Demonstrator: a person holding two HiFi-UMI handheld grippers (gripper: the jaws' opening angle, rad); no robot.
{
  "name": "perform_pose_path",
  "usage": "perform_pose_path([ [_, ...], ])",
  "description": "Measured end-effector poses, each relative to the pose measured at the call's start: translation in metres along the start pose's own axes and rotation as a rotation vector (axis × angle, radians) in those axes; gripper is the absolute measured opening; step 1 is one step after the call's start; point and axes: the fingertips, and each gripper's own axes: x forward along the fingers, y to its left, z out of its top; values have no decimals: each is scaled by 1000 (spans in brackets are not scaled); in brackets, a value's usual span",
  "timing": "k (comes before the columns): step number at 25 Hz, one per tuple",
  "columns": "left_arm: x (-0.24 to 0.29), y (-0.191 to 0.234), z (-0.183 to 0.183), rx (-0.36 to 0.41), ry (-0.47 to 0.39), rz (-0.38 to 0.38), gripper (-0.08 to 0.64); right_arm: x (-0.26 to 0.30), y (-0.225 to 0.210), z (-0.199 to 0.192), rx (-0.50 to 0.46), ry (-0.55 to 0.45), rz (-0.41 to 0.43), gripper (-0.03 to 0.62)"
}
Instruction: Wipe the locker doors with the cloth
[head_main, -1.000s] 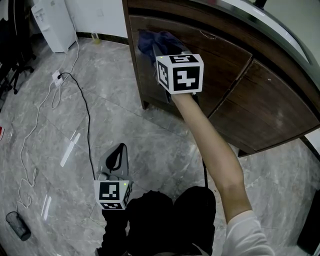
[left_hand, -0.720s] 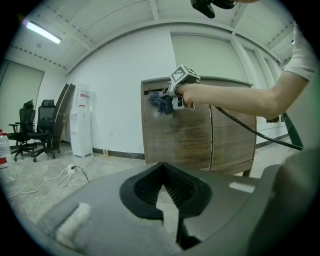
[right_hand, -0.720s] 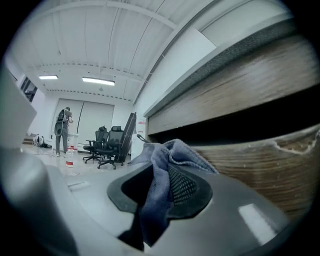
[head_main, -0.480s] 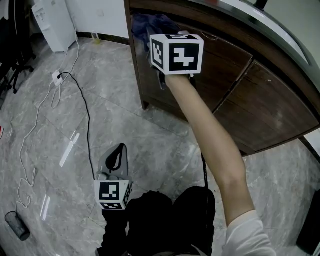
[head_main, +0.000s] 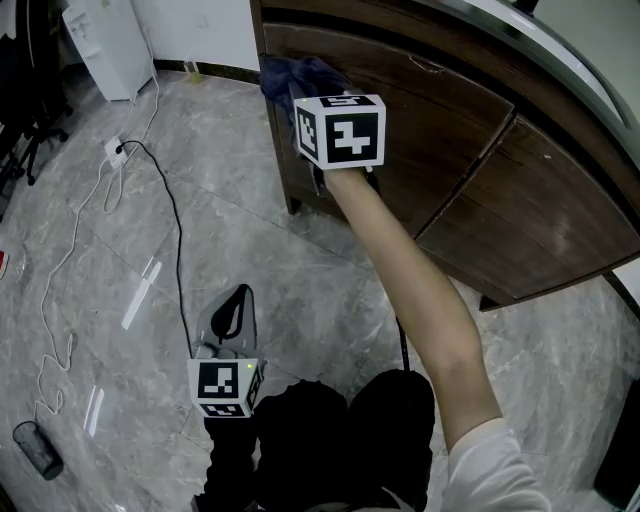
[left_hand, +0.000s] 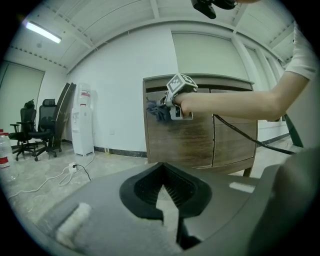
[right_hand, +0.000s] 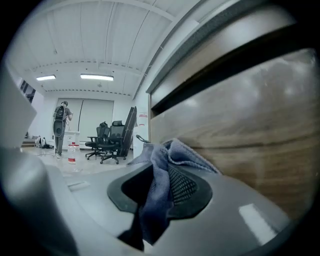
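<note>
Against the upper left corner of the wooden locker door (head_main: 440, 110), the right claw (right_hand: 161, 172) holds the blue cloth (head_main: 300, 72). Its jaws are pinching the cloth: in the right gripper view the fabric hangs down between them and bunches over their tips, close beside the wood grain of the door. The person's bare forearm (head_main: 410, 270) is stretched out from the lower right toward the locker, and the marker cube (head_main: 341, 129) hides most of the claw from the head view.

Compared with one second before, the cube and the cloth have moved toward the left edge of the door and a little higher in the head view. Compared with half a second before, they are slightly lower. The cloth is now just at the vertical edge of the locker.

Low near the person's lap, the left claw (head_main: 240, 298) has not changed its place. Its jaws are pressed together at the tips with nothing between them, and it points over the grey marble floor (head_main: 250, 220). A black cable (head_main: 172, 215) lies on the floor as before, and the white water dispenser (head_main: 105, 45) stands by the wall.
</note>
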Motion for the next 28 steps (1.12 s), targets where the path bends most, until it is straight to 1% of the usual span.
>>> perform_pose_path([
  [6,1,7,-3,5,12,3,0,15,1,-68,16,84,2,94],
  [11,6,11,-6,21,11,14,1,21,-1,-113,27,136,5,94],
  [13,7,10,-7,12,20,9,0,23,-2,-127,38,153,5,94],
  [19,9,10,-11,7,34,5,1,28,-3,-164,56,192,7,94],
  [25,10,11,-16,7,42,11,1,32,-3,-188,74,217,9,94],
  [28,10,12,-20,8,49,13,1,34,-3,-201,109,232,16,94],
])
